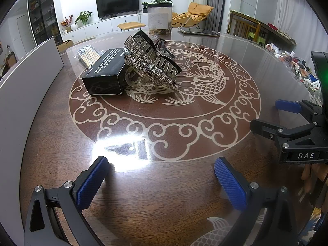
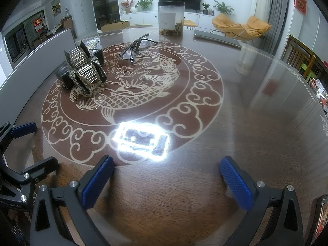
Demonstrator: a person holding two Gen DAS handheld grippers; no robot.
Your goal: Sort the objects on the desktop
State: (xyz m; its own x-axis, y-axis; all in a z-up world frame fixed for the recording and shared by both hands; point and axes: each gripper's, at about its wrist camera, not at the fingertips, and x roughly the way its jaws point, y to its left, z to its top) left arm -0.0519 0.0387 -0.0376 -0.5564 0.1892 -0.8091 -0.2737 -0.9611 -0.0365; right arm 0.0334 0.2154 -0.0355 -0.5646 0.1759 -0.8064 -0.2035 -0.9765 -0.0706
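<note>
The round counter [image 2: 246,123] lies bare on the near and right side of the fish medallion [image 2: 133,94]; a white panel [image 1: 24,86] lines its left edge. The left gripper [image 1: 162,182] and right gripper [image 2: 167,179] hover low over the near rim, jaws wide, holding and touching nothing. Past the medallion's left part, well apart from both jaws, a rhinestone hair claw [image 1: 151,65] leans on a black box [image 1: 106,71]. Eyeglasses [image 2: 137,47] lie at the medallion's far edge, with a jar [image 2: 171,18] and a tablet [image 2: 217,38] beyond.
</note>
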